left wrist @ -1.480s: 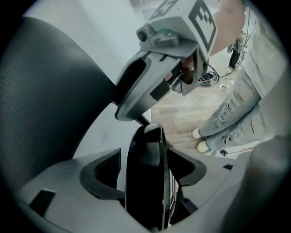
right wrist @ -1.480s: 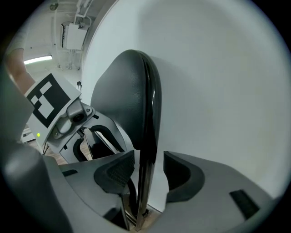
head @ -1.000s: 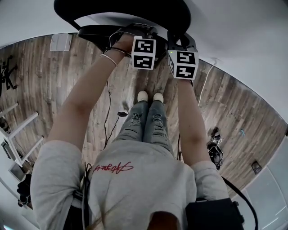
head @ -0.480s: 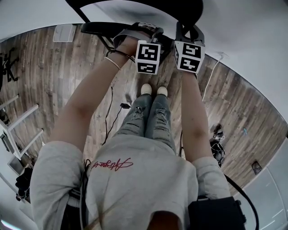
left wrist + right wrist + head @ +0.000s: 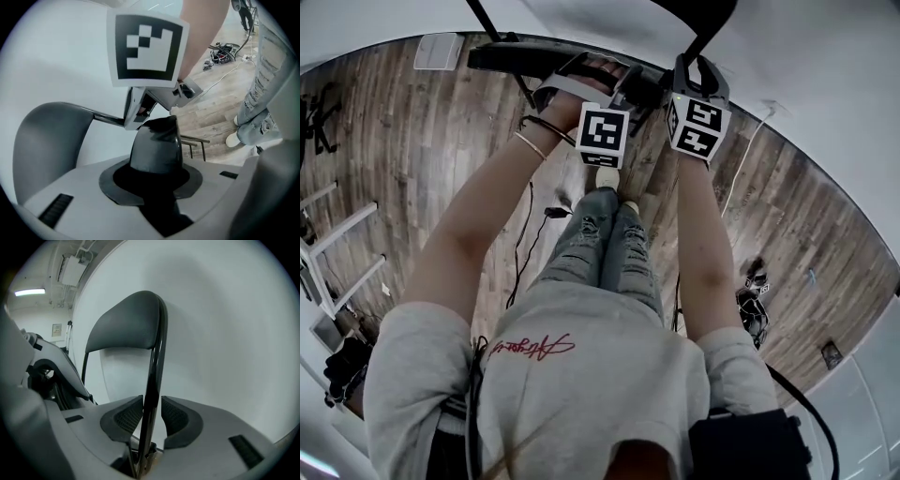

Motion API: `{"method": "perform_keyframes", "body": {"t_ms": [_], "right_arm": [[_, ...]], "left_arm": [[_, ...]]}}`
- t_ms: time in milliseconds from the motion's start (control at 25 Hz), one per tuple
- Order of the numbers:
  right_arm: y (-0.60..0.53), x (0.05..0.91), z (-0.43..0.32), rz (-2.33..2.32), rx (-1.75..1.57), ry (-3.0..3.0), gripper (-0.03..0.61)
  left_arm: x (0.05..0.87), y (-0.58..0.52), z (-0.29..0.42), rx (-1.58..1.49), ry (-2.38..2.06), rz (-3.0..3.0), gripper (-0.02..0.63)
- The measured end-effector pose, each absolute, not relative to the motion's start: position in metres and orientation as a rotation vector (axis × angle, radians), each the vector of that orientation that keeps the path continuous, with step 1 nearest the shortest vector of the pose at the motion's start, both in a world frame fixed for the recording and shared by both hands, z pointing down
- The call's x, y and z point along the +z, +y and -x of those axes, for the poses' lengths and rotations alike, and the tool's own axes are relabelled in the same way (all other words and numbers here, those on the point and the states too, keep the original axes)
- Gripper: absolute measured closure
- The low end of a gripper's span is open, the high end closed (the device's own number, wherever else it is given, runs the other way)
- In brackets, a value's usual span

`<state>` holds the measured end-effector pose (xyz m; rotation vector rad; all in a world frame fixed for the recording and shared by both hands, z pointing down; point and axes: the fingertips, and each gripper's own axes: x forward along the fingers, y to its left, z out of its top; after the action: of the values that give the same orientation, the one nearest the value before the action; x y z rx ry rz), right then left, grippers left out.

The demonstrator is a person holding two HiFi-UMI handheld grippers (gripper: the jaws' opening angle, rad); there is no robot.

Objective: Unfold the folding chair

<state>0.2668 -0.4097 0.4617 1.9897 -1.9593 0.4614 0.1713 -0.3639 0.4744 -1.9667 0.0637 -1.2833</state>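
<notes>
Both arms (image 5: 478,234) have stretched straighter toward the chair (image 5: 506,56).

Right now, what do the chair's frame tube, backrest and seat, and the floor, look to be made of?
Frame tube: likely metal with glossy black paint; it is thin, with a bright streak along it.
Backrest: dark matte pad, perhaps vinyl or plastic; smooth, with rounded edges.
Seat: dark and faintly shiny, likely vinyl.
Floor: wood-look planks with grain and seams; real wood or laminate, I cannot tell.

Head view looks steeply down; both gripper views closely face the chair (image 5: 126,326).
</notes>
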Motion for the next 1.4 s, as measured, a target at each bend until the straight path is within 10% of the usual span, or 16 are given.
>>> {"method": "perform_keyframes", "body": {"t_ms": [1400], "right_arm": [[-0.164, 0.583, -0.137, -2.048, 0.188, -2.114, 0.476]], "left_arm": [[0.590, -0.149, -0.051, -0.910, 0.562, 1.666, 0.393]]}}
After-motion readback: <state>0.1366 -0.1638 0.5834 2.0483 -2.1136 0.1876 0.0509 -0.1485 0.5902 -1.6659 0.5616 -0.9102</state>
